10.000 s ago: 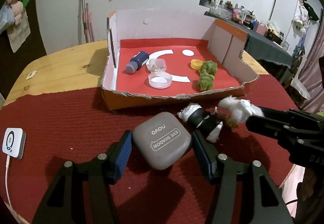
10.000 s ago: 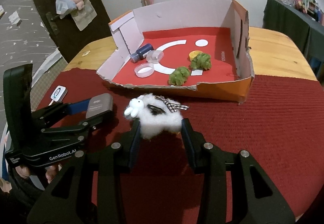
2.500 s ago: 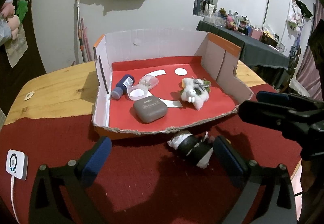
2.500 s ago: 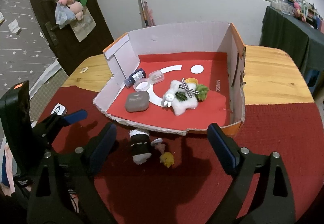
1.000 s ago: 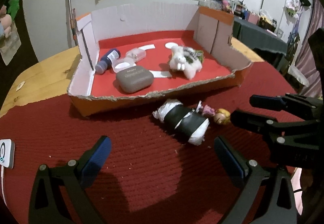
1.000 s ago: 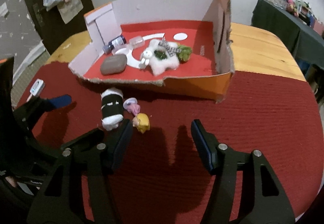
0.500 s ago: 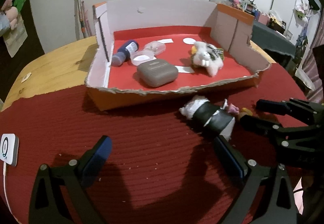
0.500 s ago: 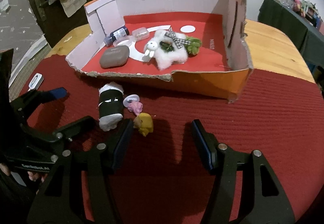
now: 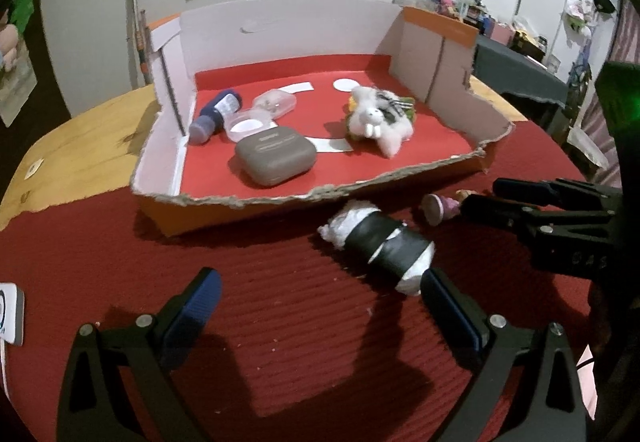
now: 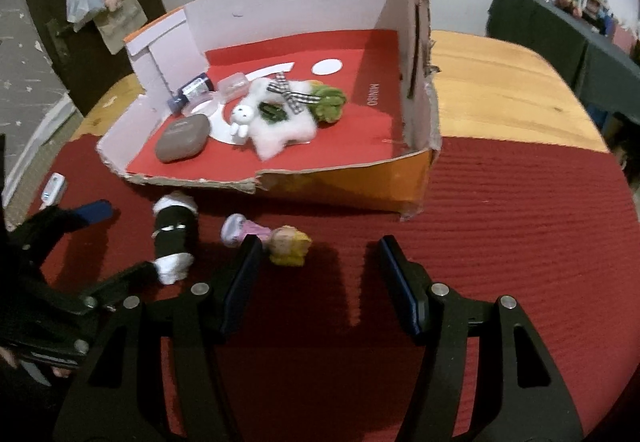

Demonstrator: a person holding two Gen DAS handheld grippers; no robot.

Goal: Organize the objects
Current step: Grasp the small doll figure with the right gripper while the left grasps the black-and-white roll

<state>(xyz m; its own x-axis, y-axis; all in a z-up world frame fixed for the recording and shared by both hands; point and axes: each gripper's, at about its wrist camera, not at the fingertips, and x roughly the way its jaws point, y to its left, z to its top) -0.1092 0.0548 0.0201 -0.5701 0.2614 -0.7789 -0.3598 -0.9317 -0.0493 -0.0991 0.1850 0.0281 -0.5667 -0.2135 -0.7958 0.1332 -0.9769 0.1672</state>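
Nearest, the left gripper (image 9: 316, 306) hangs with jaws spread wide and empty, just short of the black-and-white bundle (image 9: 382, 244); the right gripper (image 10: 318, 270) has jaws half open, holding nothing, its left finger beside the small doll (image 10: 272, 240); both things lie on the red cloth (image 10: 520, 222) of the table, so two seem left to put away. Beyond, the cardboard box (image 10: 348, 182) already holds the grey case (image 10: 182, 138) and plush star (image 10: 280, 122); its torn near wall is low, its right wall tall.

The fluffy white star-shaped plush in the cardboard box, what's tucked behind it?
Behind the fluffy white star-shaped plush sits a green knobbly toy, with a sliver of something yellow at its top edge. The plush covers the rest.
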